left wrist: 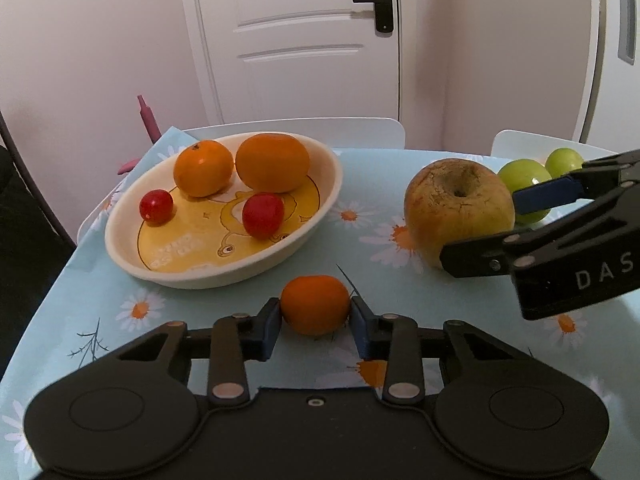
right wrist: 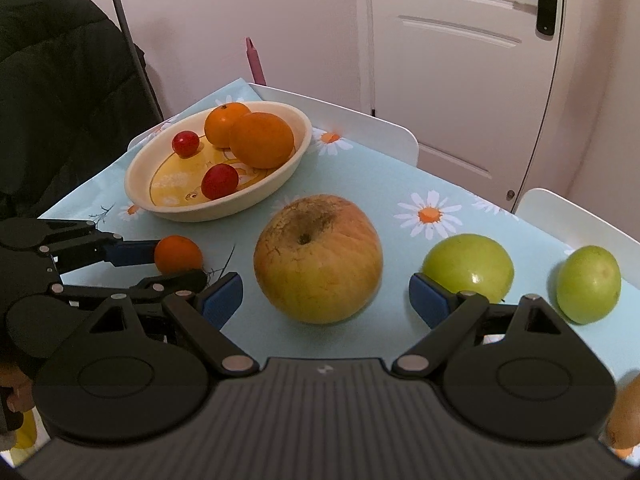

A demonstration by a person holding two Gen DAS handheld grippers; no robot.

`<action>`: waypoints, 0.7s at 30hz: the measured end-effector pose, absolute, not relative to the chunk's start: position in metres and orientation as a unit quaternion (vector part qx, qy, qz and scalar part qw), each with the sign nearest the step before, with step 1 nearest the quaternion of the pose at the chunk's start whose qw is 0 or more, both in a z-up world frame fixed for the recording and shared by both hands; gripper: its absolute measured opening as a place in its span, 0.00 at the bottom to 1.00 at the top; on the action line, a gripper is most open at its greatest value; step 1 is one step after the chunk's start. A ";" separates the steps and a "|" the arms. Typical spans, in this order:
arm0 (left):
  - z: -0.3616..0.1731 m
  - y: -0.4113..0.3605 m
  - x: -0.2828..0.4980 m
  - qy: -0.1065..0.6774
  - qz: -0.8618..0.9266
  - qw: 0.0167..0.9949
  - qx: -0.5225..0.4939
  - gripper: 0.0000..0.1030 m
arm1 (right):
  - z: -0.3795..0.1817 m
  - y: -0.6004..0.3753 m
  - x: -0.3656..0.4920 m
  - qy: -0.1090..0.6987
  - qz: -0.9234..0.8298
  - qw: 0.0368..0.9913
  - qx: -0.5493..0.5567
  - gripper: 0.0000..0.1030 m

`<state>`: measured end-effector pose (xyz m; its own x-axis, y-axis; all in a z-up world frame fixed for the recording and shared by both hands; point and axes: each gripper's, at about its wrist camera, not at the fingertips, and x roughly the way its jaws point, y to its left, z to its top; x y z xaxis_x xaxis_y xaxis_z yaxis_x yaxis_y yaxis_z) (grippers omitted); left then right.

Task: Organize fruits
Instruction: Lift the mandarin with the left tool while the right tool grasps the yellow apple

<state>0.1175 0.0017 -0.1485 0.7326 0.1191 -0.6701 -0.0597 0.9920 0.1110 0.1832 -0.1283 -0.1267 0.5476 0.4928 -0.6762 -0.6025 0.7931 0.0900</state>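
The left tool [left wrist: 315, 326] is closed on a small orange fruit [left wrist: 315, 305], its blue pads [left wrist: 269, 330] pressed against both sides, with the fruit low over the daisy-print cloth [left wrist: 372, 184] that covers the surface. The right tool [right wrist: 325, 297] is spread wide, its two blue pads [right wrist: 222, 294] flanking a large yellowish apple [right wrist: 318, 258] without touching it; the apple sits on the cloth, its stem hollow turned up. Just beside the right pad lies a green fruit [right wrist: 468, 266], and a second green fruit [right wrist: 588, 284] rests a little farther to the right. Beyond the held fruit stands an oval cream dish [left wrist: 120, 248] with a yellow cartoon base, holding two oranges [left wrist: 272, 162] side by side and two small red fruits [left wrist: 262, 216] apart from each other.
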 end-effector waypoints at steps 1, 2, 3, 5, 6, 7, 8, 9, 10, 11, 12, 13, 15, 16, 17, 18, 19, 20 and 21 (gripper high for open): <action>-0.148 0.002 0.117 0.363 0.049 0.930 0.038 0.39 | -0.127 -0.128 0.184 0.358 0.313 0.876 -0.077 1.00; -0.148 0.003 0.116 0.363 0.049 0.930 0.035 0.39 | -0.126 -0.127 0.184 0.357 0.313 0.876 -0.078 1.00; -0.147 0.003 0.117 0.364 0.050 0.930 0.034 0.39 | -0.126 -0.126 0.185 0.356 0.314 0.877 -0.079 1.00; -0.147 0.004 0.115 0.364 0.052 0.929 0.035 0.39 | -0.126 -0.124 0.186 0.355 0.315 0.877 -0.081 1.00; -0.146 0.005 0.115 0.364 0.053 0.929 0.035 0.39 | -0.126 -0.124 0.187 0.355 0.316 0.876 -0.081 1.00; -0.146 0.005 0.115 0.364 0.054 0.929 0.034 0.39 | -0.126 -0.122 0.188 0.355 0.316 0.876 -0.083 1.00; -0.146 0.005 0.115 0.364 0.055 0.929 0.033 0.39 | -0.126 -0.122 0.188 0.354 0.317 0.876 -0.084 1.00; -0.146 0.005 0.114 0.364 0.056 0.929 0.033 0.39 | -0.126 -0.121 0.188 0.353 0.317 0.876 -0.085 1.00; -0.145 0.005 0.113 0.364 0.057 0.929 0.032 0.39 | -0.126 -0.120 0.189 0.352 0.318 0.876 -0.086 1.00; -0.145 0.005 0.112 0.365 0.058 0.929 0.032 0.39 | -0.126 -0.119 0.189 0.352 0.318 0.876 -0.087 1.00; -0.145 0.006 0.112 0.365 0.058 0.929 0.032 0.39 | -0.126 -0.118 0.189 0.352 0.318 0.876 -0.088 1.00; -0.145 0.006 0.111 0.365 0.059 0.929 0.032 0.39 | -0.127 -0.117 0.189 0.351 0.318 0.876 -0.089 0.99; -0.144 0.007 0.110 0.364 0.060 0.929 0.032 0.39 | -0.127 -0.115 0.190 0.351 0.317 0.876 -0.092 0.99; -0.144 0.008 0.109 0.364 0.061 0.929 0.031 0.39 | -0.128 -0.114 0.190 0.352 0.316 0.876 -0.094 0.99; -0.143 0.008 0.108 0.364 0.063 0.929 0.031 0.39 | -0.128 -0.113 0.190 0.352 0.313 0.877 -0.096 0.99; -0.142 0.008 0.107 0.363 0.064 0.929 0.031 0.39 | -0.128 -0.112 0.190 0.352 0.311 0.877 -0.099 0.99; -0.142 0.009 0.106 0.363 0.065 0.929 0.030 0.39 | -0.128 -0.112 0.190 0.351 0.311 0.878 -0.100 0.99; -0.140 0.009 0.104 0.362 0.066 0.929 0.030 0.39 | -0.128 -0.112 0.190 0.350 0.311 0.878 -0.102 0.96; -0.139 0.010 0.103 0.360 0.068 0.930 0.030 0.39 | -0.128 -0.112 0.190 0.348 0.311 0.878 -0.103 0.93</action>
